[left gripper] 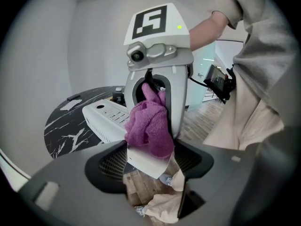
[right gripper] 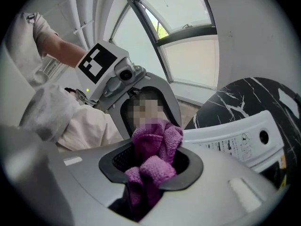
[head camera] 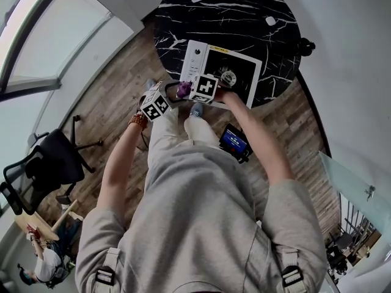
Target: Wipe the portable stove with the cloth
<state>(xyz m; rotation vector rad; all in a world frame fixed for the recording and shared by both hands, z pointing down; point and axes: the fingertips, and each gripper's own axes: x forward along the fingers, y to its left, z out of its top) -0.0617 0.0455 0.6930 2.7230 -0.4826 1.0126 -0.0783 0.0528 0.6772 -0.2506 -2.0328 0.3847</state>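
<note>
Steeply down from the head onto the table [head camera: 177,17]; close from left gripper [head camera: 173,97] and right gripper [head camera: 188,91], facing each other, sharing the cloth [head camera: 183,89].

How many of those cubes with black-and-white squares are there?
2. One cube sits at the left, over the wooden floor; the other cube is just right of it, over the stove's near edge, with a purple cloth between them.
</note>
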